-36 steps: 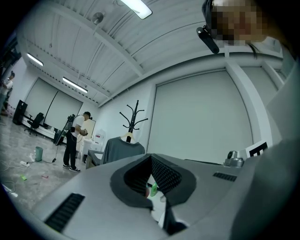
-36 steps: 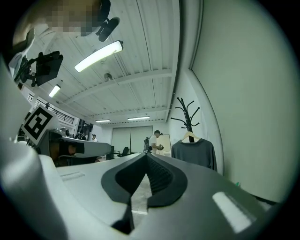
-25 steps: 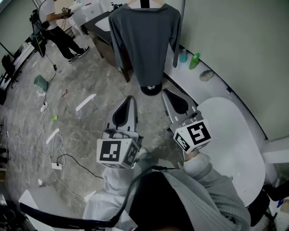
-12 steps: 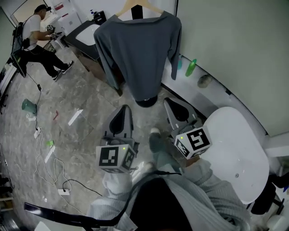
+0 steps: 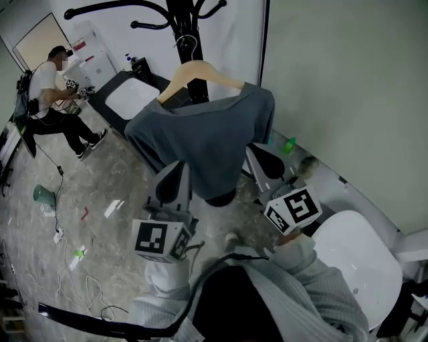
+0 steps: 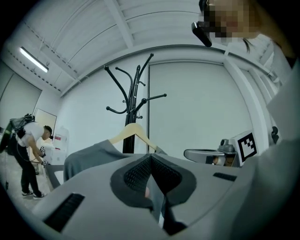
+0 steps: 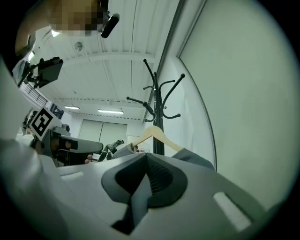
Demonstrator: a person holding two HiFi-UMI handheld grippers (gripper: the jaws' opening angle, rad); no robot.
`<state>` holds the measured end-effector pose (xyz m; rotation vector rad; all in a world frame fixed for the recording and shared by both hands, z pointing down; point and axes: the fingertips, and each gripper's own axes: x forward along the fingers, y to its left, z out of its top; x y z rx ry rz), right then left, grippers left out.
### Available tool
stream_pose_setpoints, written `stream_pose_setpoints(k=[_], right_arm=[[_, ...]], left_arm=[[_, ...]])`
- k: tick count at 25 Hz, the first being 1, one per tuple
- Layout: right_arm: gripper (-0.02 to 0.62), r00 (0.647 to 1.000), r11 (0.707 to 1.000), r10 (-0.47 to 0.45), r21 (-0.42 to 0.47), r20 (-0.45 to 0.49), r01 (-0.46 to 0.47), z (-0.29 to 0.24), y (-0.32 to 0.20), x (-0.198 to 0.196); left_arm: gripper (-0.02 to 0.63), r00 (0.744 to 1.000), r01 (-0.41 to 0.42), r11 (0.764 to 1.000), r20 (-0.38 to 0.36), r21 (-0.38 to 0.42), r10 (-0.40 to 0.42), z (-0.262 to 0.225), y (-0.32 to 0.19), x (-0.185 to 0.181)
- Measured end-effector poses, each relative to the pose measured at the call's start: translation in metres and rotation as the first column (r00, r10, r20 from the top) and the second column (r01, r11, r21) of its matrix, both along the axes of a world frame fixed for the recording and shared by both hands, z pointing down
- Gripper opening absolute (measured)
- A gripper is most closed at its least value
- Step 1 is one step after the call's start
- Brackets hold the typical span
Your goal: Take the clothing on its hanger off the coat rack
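Note:
A grey long-sleeved top (image 5: 200, 143) hangs on a pale wooden hanger (image 5: 200, 72) from the black coat rack (image 5: 180, 15). My left gripper (image 5: 175, 175) is shut and empty, raised just below the top's lower left part. My right gripper (image 5: 262, 159) is shut and empty too, at the garment's lower right edge. In the left gripper view the hanger (image 6: 133, 133), the top (image 6: 89, 157) and the rack (image 6: 136, 93) stand ahead beyond the closed jaws. The right gripper view shows the hanger (image 7: 154, 136) and rack (image 7: 157, 101) above its closed jaws.
A white round table (image 5: 354, 257) lies at the right by the wall. A green bottle (image 5: 287, 144) stands on the ledge along the wall. A person (image 5: 53, 100) sits at the far left near a dark table (image 5: 130, 97). Cables and a green bucket (image 5: 42, 195) lie on the floor.
Both grippers have risen toward the hanging top, and my head has tilted up so the hanger and rack arms have come into view. Both jaws stayed shut.

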<state>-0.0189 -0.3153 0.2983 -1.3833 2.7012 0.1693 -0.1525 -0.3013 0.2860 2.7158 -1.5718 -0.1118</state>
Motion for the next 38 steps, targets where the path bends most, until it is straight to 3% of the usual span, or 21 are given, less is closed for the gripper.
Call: stream_pose_setpoints(k=[7,11,14,20,24,25,27,29,30,35,38], right_arm=[[0.002,0.99,0.989,-0.12,0.078,-0.072,0.126,-0.032,-0.063,-0.01],[0.002,0.996,0.987,-0.064,0.145,-0.063,0.072,-0.043,-0.094,-0.004],[0.002,0.994,0.983,-0.085,0.157,-0.071,0.095,-0.054,-0.113,-0.004],[0.003,0.961,0.959,-0.207,0.159,-0.182,0.237,-0.088,-0.14,-0.003],[0.023,0.888,0.911,-0.366,0.09,-0.278,0.403,-0.101,-0.153,-0.011],[0.04,0.867,0.898,-0.392,0.076,-0.308,0.434,-0.102,-0.156,-0.014],[0.1,0.813,0.864,-0.458,0.036,-0.361,0.502,-0.1,-0.162,-0.017],[0.209,0.739,0.809,-0.557,-0.046,-0.38,0.586,-0.087,-0.169,-0.022],[0.229,0.702,0.78,-0.6,-0.09,-0.383,0.619,-0.08,-0.173,-0.024],[0.241,0.547,0.645,-0.758,-0.286,-0.356,0.708,-0.051,-0.177,-0.035],[0.233,0.502,0.604,-0.792,-0.323,-0.348,0.728,-0.044,-0.184,-0.044]], left_arm=[[0.005,0.996,-0.067,0.998,0.051,-0.002,0.067,-0.016,-0.068,-0.009],[0.005,0.989,-0.117,0.993,0.095,0.03,0.114,-0.021,-0.097,-0.013],[0.005,0.984,-0.148,0.986,0.114,0.081,0.138,-0.038,-0.112,-0.015],[0.006,0.955,-0.2,0.971,0.249,0.13,0.163,-0.073,-0.129,-0.031],[0.02,0.928,-0.24,0.953,0.332,0.187,0.169,-0.101,-0.142,-0.042],[0.072,0.912,-0.265,0.948,0.364,0.173,0.189,-0.102,-0.145,-0.042],[0.14,0.867,-0.335,0.935,0.425,0.114,0.259,-0.096,-0.151,-0.04],[0.174,0.816,-0.401,0.916,0.467,0.03,0.342,-0.079,-0.157,-0.039],[0.183,0.793,-0.421,0.907,0.482,-0.008,0.373,-0.071,-0.161,-0.04],[0.193,0.733,-0.476,0.872,0.495,-0.116,0.467,-0.043,-0.184,-0.042],[0.193,0.698,-0.524,0.827,0.452,-0.205,0.555,-0.021,-0.192,-0.043]])
